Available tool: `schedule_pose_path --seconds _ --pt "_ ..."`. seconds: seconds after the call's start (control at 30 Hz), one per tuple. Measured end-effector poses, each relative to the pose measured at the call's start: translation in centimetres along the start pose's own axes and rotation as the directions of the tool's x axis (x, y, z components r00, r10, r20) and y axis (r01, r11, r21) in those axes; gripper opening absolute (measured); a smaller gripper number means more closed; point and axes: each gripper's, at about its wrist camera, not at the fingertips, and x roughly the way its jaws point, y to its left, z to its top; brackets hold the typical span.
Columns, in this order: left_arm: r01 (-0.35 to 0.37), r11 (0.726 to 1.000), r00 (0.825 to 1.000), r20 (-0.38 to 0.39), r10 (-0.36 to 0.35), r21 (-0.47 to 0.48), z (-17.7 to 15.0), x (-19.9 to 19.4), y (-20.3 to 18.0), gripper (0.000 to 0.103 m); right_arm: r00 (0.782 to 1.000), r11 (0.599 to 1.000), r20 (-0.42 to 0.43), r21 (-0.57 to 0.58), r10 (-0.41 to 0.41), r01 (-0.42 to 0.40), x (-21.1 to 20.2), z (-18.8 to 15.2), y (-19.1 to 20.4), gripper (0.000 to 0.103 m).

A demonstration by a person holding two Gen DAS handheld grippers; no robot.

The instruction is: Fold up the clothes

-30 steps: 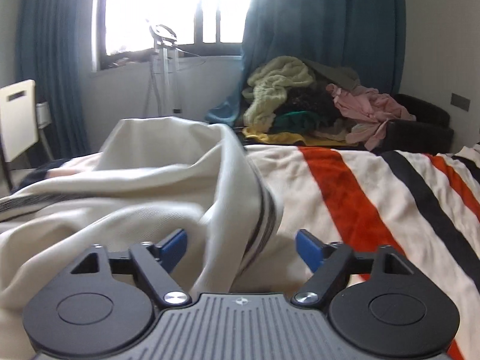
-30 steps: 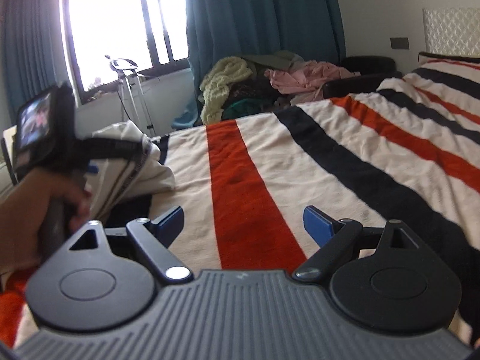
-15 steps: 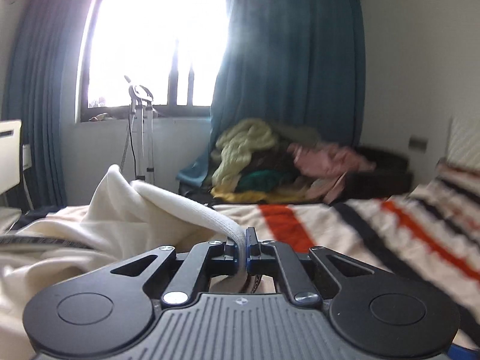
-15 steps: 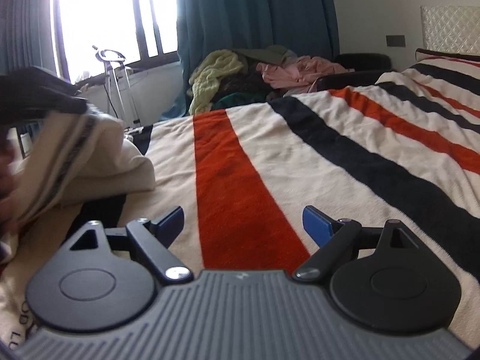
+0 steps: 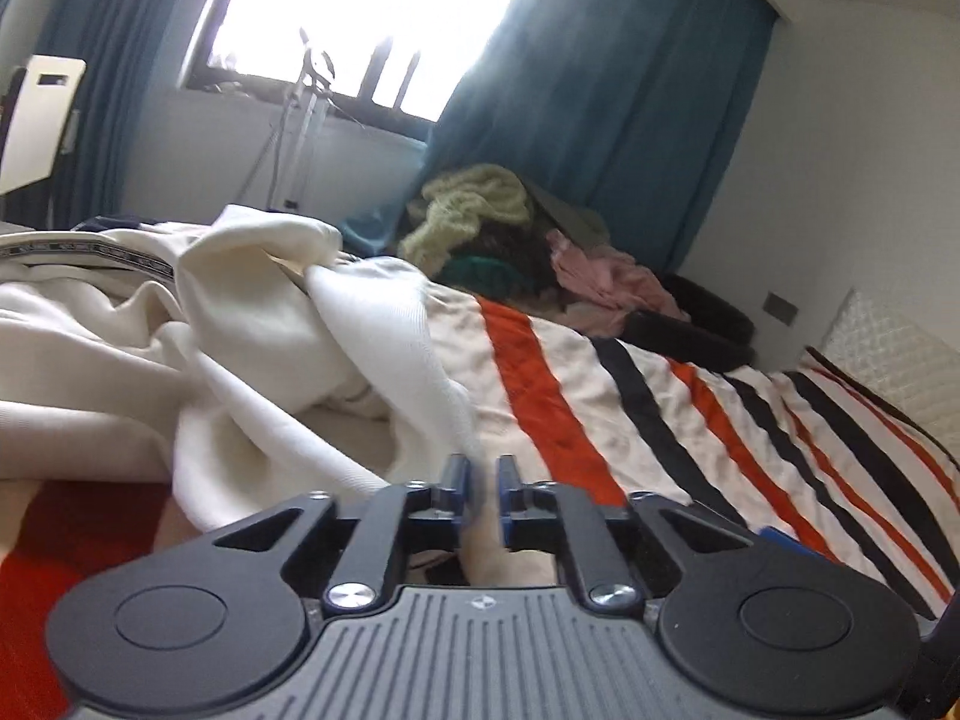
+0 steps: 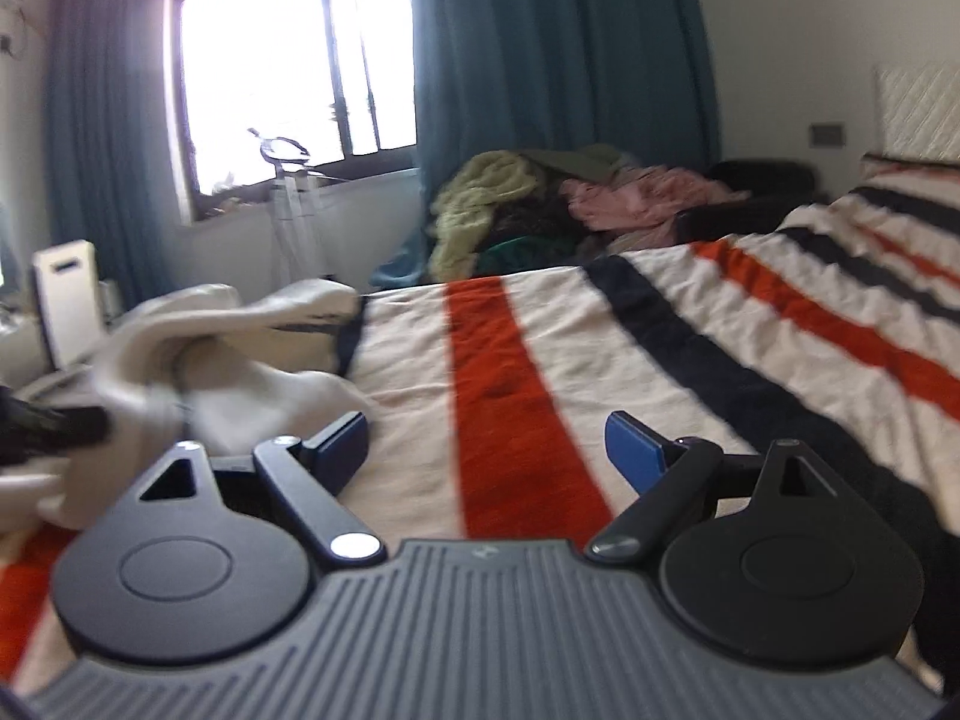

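Striped bed [image 6: 690, 324], cream garment [image 5: 252, 324] bunched at its left edge, clothes pile [image 6: 540, 204] beyond, curtained window [image 6: 288, 60], left tool [image 5: 480, 489] narrow, grip on cloth unclear, right tool [image 6: 486, 441] wide, frames motion-blurred.

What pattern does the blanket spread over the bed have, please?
The cream blanket carries broad orange-red and black stripes, seen best in the right wrist view.

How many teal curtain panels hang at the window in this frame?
2. The left curtain panel hangs left of the window; the right curtain panel hangs right of it, behind the clothes pile. Others could lie outside the views.
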Motion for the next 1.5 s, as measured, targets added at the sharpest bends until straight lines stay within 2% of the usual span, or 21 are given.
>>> schedule_pose_path --seconds 0.07,0.1,0.17,0.23,0.3,0.33,0.4,0.47,0.53,0.63,0.67,0.73,0.8,0.9,0.97,1.0,1.03,1.17,1.33,1.43,1.5 --pt "0.016 1.0 1.0 0.009 -0.016 0.027 -0.2 -0.8 -0.6 0.039 0.996 0.995 -0.03 0.047 0.085 -0.084 -0.4 0.2 -0.3 0.084" --pt "0.015 0.999 1.0 0.014 -0.016 0.032 -0.3 -1.0 -0.9 0.048 0.992 0.991 -0.043 0.068 0.115 -0.112 -0.3 0.3 -0.5 0.082" --pt "0.016 1.0 1.0 0.026 -0.016 0.027 -0.4 -1.7 -1.1 0.054 0.982 0.981 -0.078 0.108 0.169 -0.16 0.4 0.7 -0.6 0.077" --pt "0.016 1.0 0.999 0.037 -0.016 0.001 -0.4 -2.5 -0.6 0.057 0.965 0.966 -0.13 0.152 0.23 -0.21 1.9 1.3 -0.5 0.077" --pt "-0.004 1.0 0.999 0.054 0.005 -0.024 0.0 -2.9 0.2 0.069 0.939 0.945 -0.184 0.21 0.291 -0.252 4.2 2.2 -0.3 0.076" --pt "-0.014 0.999 0.998 0.062 0.016 -0.037 0.1 -3.1 0.6 0.07 0.928 0.938 -0.207 0.231 0.309 -0.26 5.5 2.7 -0.1 0.07" --pt "-0.019 0.999 0.997 0.075 0.023 -0.048 0.6 -3.1 1.6 0.07 0.92 0.943 -0.254 0.226 0.299 -0.244 8.8 4.3 1.3 0.063" --pt "-0.011 0.998 0.996 0.082 0.015 -0.054 1.2 -2.5 2.9 0.07 0.916 0.952 -0.292 0.214 0.277 -0.219 12.6 6.2 3.1 0.06" --pt "-0.009 0.997 0.996 0.087 0.015 -0.074 1.8 -1.7 4.5 0.07 0.908 0.945 -0.305 0.246 0.288 -0.216 16.7 8.0 4.5 0.058" --pt "-0.097 0.991 0.982 0.157 0.11 -0.089 2.1 -1.2 5.8 0.068 0.891 0.926 -0.327 0.314 0.313 -0.21 23.2 9.7 6.9 0.058" --pt "-0.098 0.992 0.974 0.196 0.112 -0.078 2.0 -1.2 6.0 0.069 0.887 0.926 -0.341 0.318 0.311 -0.202 25.3 10.0 7.9 0.058" --pt "-0.065 0.995 0.971 0.223 0.081 -0.077 1.6 -0.8 6.5 0.072 0.88 0.928 -0.364 0.322 0.304 -0.187 29.4 10.4 9.9 0.058" --pt "-0.052 0.995 0.975 0.213 0.07 -0.09 1.2 0.1 7.1 0.072 0.881 0.938 -0.377 0.298 0.285 -0.176 33.2 10.4 11.6 0.058" --pt "-0.068 0.992 0.981 0.175 0.086 -0.102 0.6 1.9 8.0 0.072 0.892 0.945 -0.367 0.284 0.264 -0.163 36.1 9.7 12.6 0.058" --pt "-0.082 0.99 0.982 0.162 0.1 -0.117 0.2 2.7 8.6 0.071 0.899 0.948 -0.358 0.277 0.251 -0.155 37.9 9.2 13.2 0.042" --pt "-0.077 0.99 0.981 0.166 0.096 -0.117 0.2 2.8 8.6 0.071 0.903 0.95 -0.354 0.273 0.244 -0.15 38.8 9.0 13.4 0.022" --pt "-0.07 0.991 0.981 0.172 0.089 -0.116 0.1 2.8 8.7 0.071 0.906 0.952 -0.349 0.269 0.238 -0.146 39.7 8.8 13.7 0.01" --pt "-0.041 0.993 0.979 0.196 0.063 -0.113 -0.2 3.0 8.9 0.071 0.947 0.958 -0.251 0.254 0.201 -0.136 37.6 10.5 12.7 0.005" --pt "0.009 0.994 0.973 0.228 0.017 -0.111 0.1 2.6 8.7 0.071 0.986 0.964 -0.108 0.248 0.125 -0.095 32.0 16.0 7.8 0.005" --pt "0.011 0.992 0.975 0.22 0.016 -0.123 0.2 2.1 8.2 0.071 0.997 0.963 -0.027 0.261 0.071 -0.062 27.3 19.1 3.1 0.006" --pt "0.012 0.992 0.982 0.187 0.012 -0.126 0.3 1.9 7.6 0.075 1.0 0.967 0.007 0.253 0.022 -0.023 23.9 20.6 -0.5 0.006"
